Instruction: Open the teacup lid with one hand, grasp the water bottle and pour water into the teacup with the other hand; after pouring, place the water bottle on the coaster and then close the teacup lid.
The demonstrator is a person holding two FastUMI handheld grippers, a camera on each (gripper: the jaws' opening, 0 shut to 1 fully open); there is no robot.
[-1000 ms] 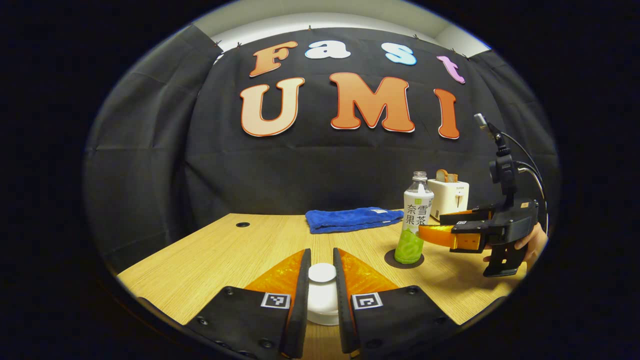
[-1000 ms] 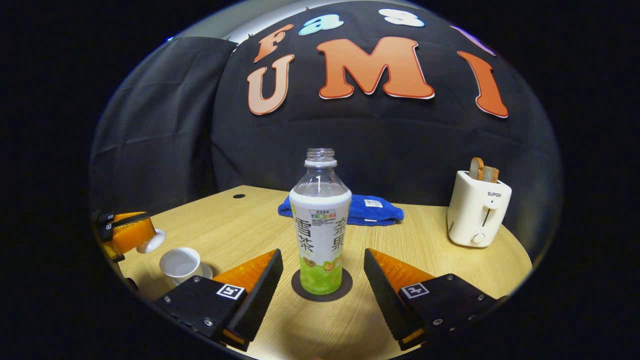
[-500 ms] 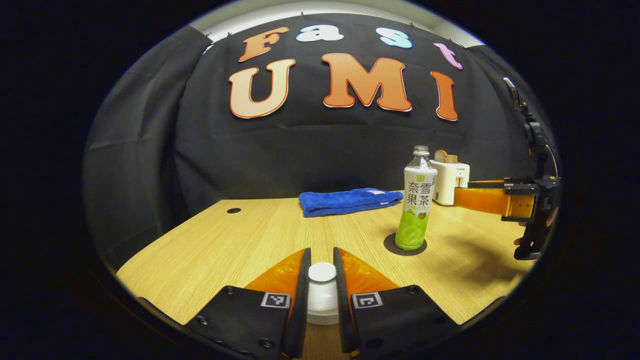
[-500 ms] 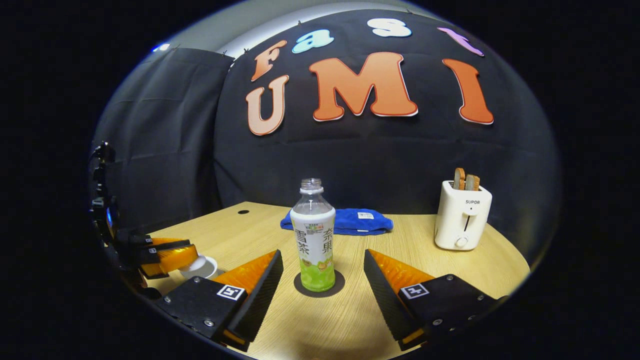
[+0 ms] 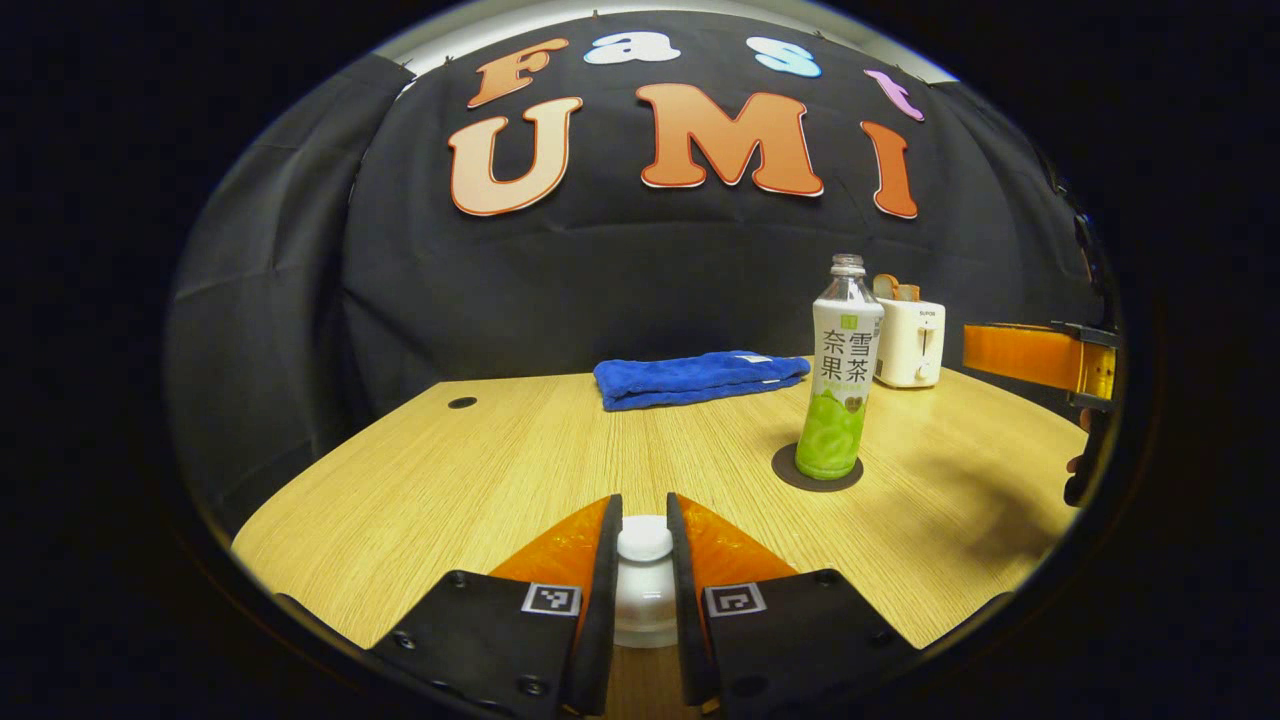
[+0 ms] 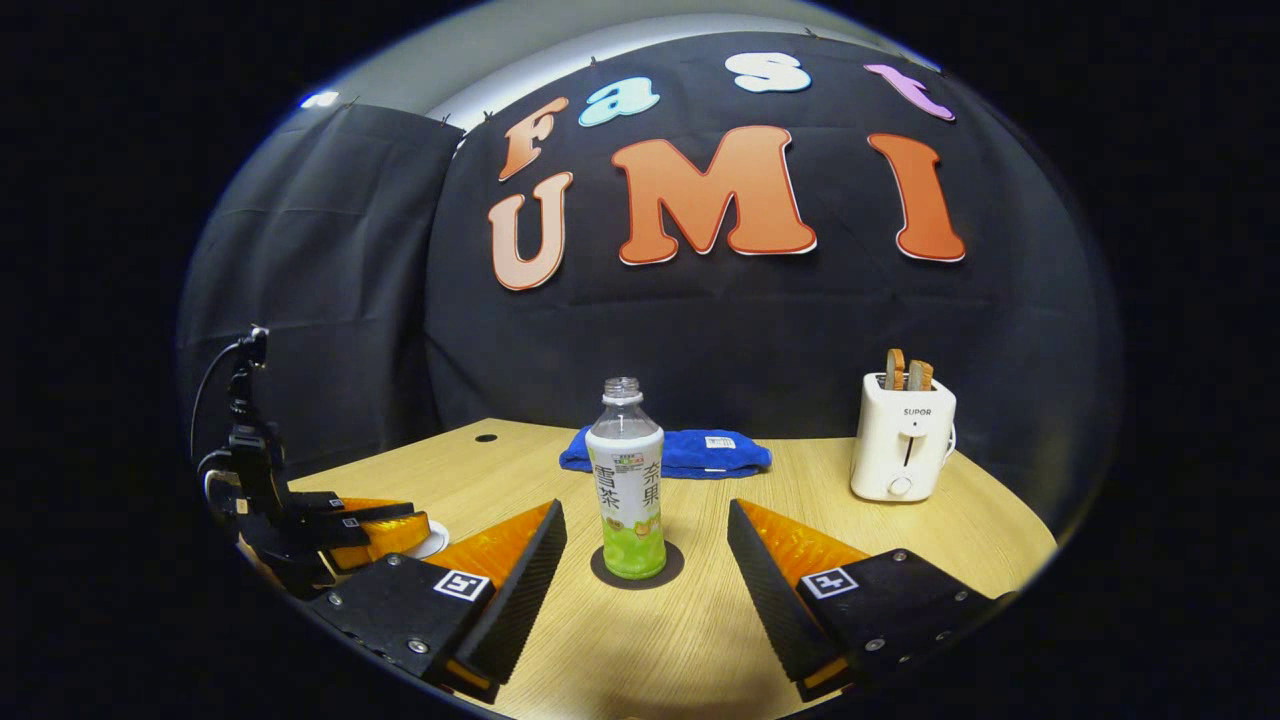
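Note:
My left gripper (image 5: 643, 505) is shut on the knob of the white teacup lid (image 5: 645, 543), low over the wooden table (image 5: 450, 480); the teacup under it is hidden. From the right gripper view, the left gripper (image 6: 415, 522) holds a white rim (image 6: 434, 541) down near the tabletop. The water bottle (image 5: 840, 370), uncapped with green liquid at its base, stands upright on the dark round coaster (image 5: 790, 472). My right gripper (image 6: 645, 510) is open and drawn back, with the bottle (image 6: 627, 495) on its coaster (image 6: 670, 577) well ahead of the fingertips. Its finger (image 5: 1010, 352) shows at far right.
A folded blue towel (image 5: 700, 378) lies at the back of the table. A white toaster (image 6: 903, 450) with toast in it stands at the back right. A small hole (image 5: 462, 402) marks the table's back left. A hand (image 5: 1080, 465) holds the right gripper.
The right gripper has pulled back from the bottle, which stays on the coaster. The left gripper has carried the lid rightward over where the open teacup stood, and lower.

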